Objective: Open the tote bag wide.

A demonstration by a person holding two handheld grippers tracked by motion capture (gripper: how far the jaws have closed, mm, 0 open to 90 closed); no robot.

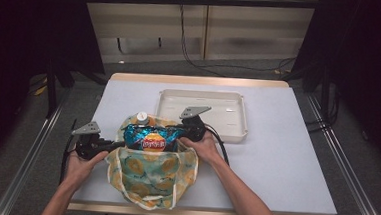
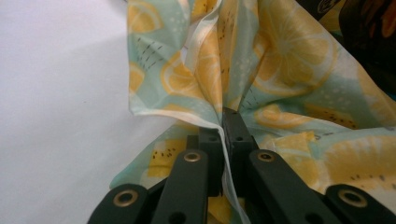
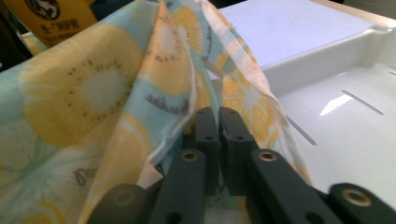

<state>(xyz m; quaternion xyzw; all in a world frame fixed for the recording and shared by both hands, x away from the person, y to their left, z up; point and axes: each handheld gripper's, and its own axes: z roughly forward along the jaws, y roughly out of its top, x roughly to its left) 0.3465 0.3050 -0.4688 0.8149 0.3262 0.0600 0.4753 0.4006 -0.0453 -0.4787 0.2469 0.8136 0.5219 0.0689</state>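
Observation:
A cloth bag printed with lemon and kiwi slices lies on the white table near the front edge. A blue and orange chip packet stands in its open mouth, with a white-capped bottle just behind it. My left gripper is shut on the bag's left rim; in the left gripper view the jaws pinch a fold of the cloth. My right gripper is shut on the right rim, and in the right gripper view its jaws clamp the cloth edge.
A shallow white tray sits just behind the bag, right of centre, with its near wall close to my right gripper. Bare tabletop lies to the right and far left. Cables run across the floor beyond the table.

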